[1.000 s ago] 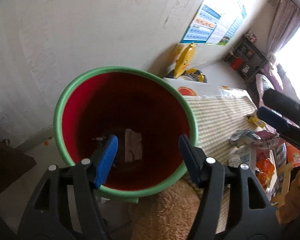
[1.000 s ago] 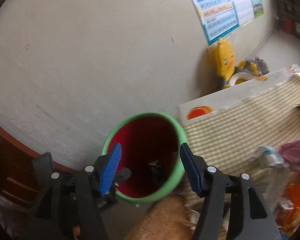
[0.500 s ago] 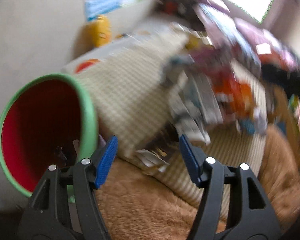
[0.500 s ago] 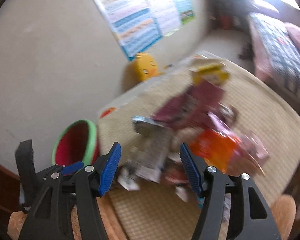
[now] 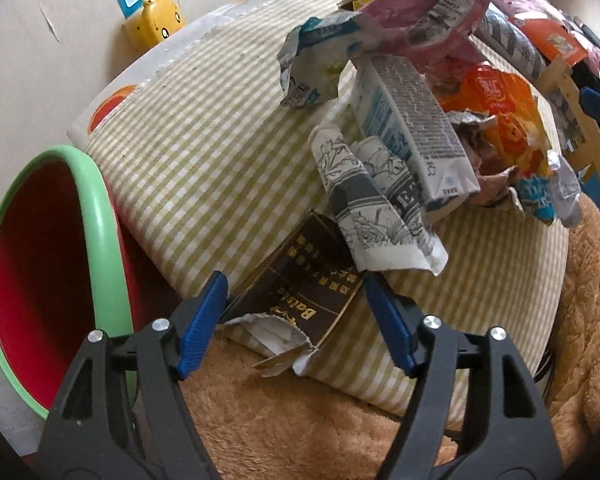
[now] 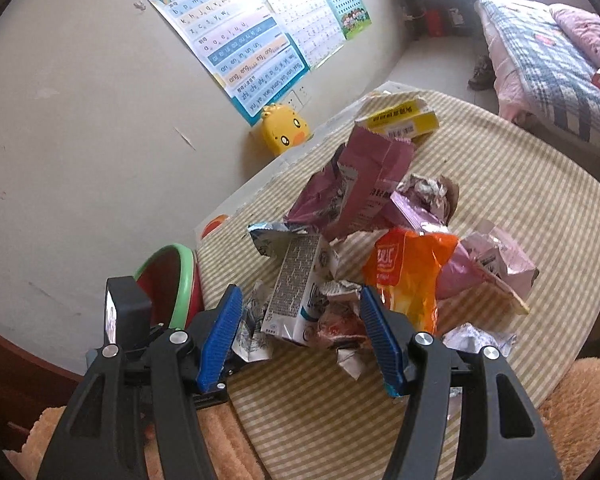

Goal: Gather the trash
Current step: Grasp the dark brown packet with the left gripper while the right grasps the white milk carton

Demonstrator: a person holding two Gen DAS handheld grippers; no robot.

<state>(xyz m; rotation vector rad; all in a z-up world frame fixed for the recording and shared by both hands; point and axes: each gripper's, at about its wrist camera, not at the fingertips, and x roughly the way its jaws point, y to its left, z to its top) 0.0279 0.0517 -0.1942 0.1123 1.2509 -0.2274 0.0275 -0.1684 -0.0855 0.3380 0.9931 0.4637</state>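
You had the green-rimmed red bin (image 5: 100, 216) left of the striped cloth (image 5: 204, 152), with the crumpled wrapper pile (image 5: 420, 92) lying on that cloth.

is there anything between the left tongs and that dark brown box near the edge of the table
Nothing visible. The left tongs are opening right above the dark brown box, which lies bare in front. Only its far end is tucked under the black-and-white wrapper.
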